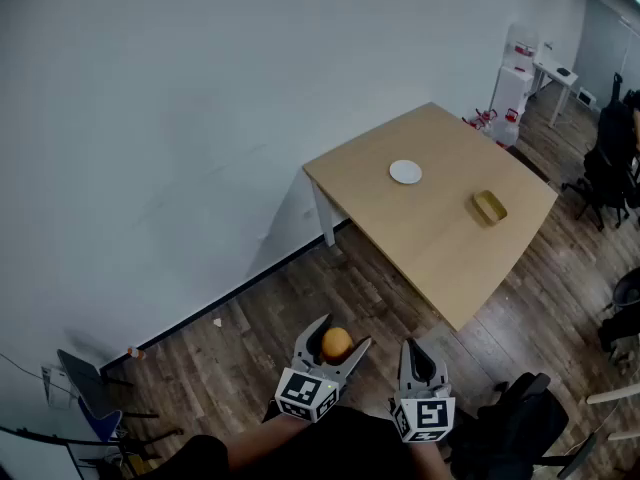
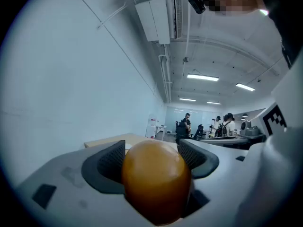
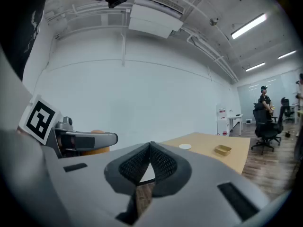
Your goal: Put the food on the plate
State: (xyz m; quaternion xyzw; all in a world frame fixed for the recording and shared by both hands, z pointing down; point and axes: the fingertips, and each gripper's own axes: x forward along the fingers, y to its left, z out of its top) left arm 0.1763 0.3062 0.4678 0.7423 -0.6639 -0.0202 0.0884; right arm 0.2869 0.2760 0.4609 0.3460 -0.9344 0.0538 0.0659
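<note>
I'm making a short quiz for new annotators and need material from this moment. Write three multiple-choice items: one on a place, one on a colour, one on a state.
1. Where is the white plate?
A. on the wooden table
B. on the floor
C. on a chair

2. What colour is the round food in the left gripper?
A. green
B. orange
C. white

3. How does the right gripper stand?
A. jaws wide apart
B. jaws together with nothing between them
C. jaws closed on the plate

Answers:
1. A: the head view shows the plate lying on the tabletop, far from both grippers.
2. B: the left gripper view shows an orange ball pressed between the pads.
3. B: the right gripper view shows the two pads meeting at their tips, empty.
</note>
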